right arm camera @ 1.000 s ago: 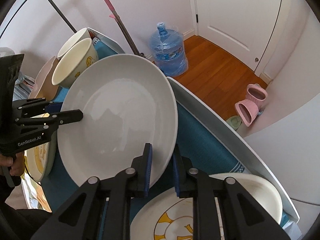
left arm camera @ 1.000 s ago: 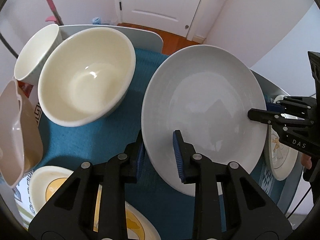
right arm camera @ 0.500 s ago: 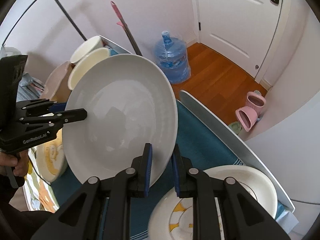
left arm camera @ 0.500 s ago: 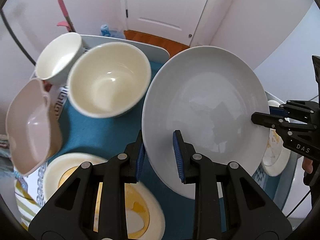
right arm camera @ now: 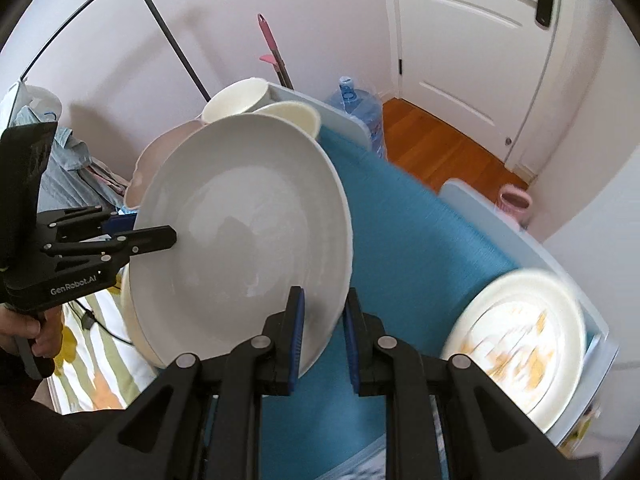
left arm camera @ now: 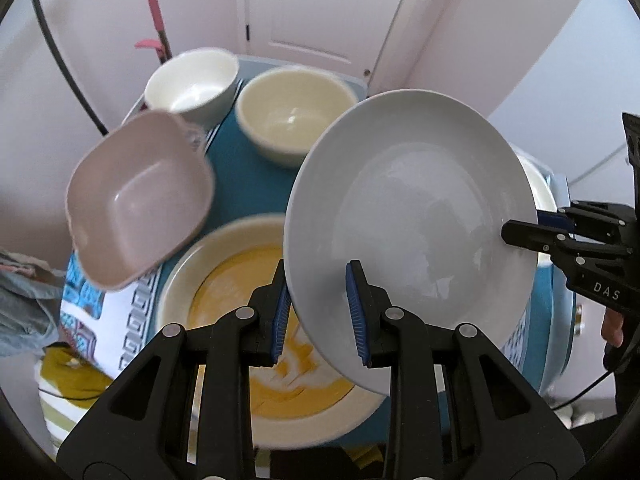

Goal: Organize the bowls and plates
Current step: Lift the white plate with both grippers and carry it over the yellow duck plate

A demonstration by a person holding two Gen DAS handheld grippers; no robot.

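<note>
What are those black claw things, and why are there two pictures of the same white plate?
The claws are grippers, tongs that a person holds, one in each hand. Each carries a small camera looking along its two fingers, so you get two pictures of one moment.

One picture is from the left gripper, the other from the right gripper. Both pinch the rim of the same white plate, on opposite edges, holding it tilted in the air.

Below is a table with a blue mat. On it stand a white bowl, a cream bowl, a pink square dish and a yellow-patterned plate. Another patterned plate lies farther right.
</note>
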